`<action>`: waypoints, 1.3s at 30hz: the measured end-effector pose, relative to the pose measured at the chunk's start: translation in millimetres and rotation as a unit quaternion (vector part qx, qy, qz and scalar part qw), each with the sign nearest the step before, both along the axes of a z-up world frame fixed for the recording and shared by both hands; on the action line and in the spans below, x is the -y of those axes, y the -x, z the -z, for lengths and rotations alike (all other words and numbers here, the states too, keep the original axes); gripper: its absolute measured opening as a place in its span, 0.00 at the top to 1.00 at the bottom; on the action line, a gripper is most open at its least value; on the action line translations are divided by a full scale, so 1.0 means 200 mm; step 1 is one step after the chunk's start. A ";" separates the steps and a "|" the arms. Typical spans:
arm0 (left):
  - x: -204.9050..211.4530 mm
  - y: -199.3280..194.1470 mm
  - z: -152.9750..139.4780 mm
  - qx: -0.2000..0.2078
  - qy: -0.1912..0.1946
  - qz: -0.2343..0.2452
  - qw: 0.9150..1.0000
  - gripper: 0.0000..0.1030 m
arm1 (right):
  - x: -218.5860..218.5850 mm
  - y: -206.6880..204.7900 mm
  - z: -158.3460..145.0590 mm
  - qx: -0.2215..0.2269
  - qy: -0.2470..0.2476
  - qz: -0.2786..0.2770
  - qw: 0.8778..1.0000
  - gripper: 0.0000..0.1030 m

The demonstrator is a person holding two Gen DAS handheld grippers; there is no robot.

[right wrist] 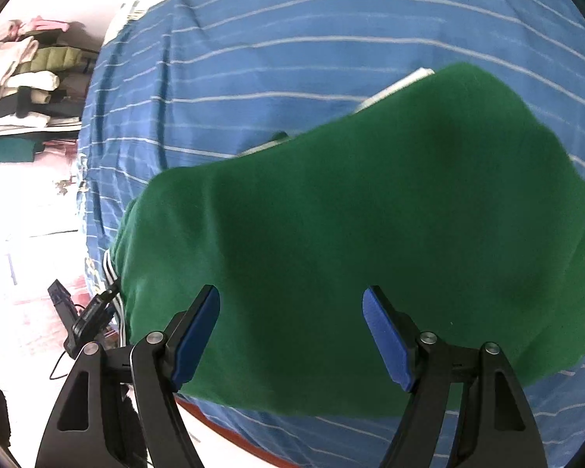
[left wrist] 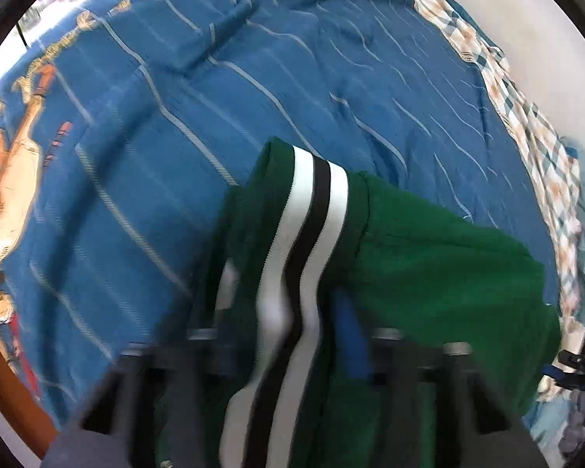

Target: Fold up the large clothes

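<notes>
Garment [right wrist: 370, 234] fills mid-frame just past the right gripper [right wrist: 291, 335] — jaws apart, empty; left gripper [left wrist: 292, 335] clamps its striped band [left wrist: 304, 241], running bottom-to-centre.

- Blue striped bedspread [left wrist: 292, 78] lies open and bare beyond the green garment [right wrist: 370, 234]; free room across the bed's middle.
- Green garment covers the near part of the bed, right under the right gripper [right wrist: 291, 331], whose jaws stand apart above it.
- Checkered bedding [left wrist: 526, 124] heaps along the far edge.
- Clothes pile [right wrist: 27, 78] off the bed, well apart.
</notes>
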State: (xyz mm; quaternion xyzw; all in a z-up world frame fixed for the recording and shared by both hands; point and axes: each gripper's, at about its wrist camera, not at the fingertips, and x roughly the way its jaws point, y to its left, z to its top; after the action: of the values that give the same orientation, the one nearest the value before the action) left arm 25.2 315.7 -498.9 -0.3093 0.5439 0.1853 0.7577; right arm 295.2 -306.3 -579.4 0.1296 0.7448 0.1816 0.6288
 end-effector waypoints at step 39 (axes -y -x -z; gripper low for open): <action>-0.03 0.37 -0.48 0.033 -0.079 -0.094 0.992 0.00 | -1.17 -0.06 0.16 -0.017 -0.020 -0.153 0.988 0.89</action>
State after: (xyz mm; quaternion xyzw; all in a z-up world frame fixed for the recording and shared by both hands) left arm -49.1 321.5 -403.1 -0.3042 0.4707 0.2883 0.7764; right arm 307.0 -72.1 -610.5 0.0299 0.7629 0.2884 0.5779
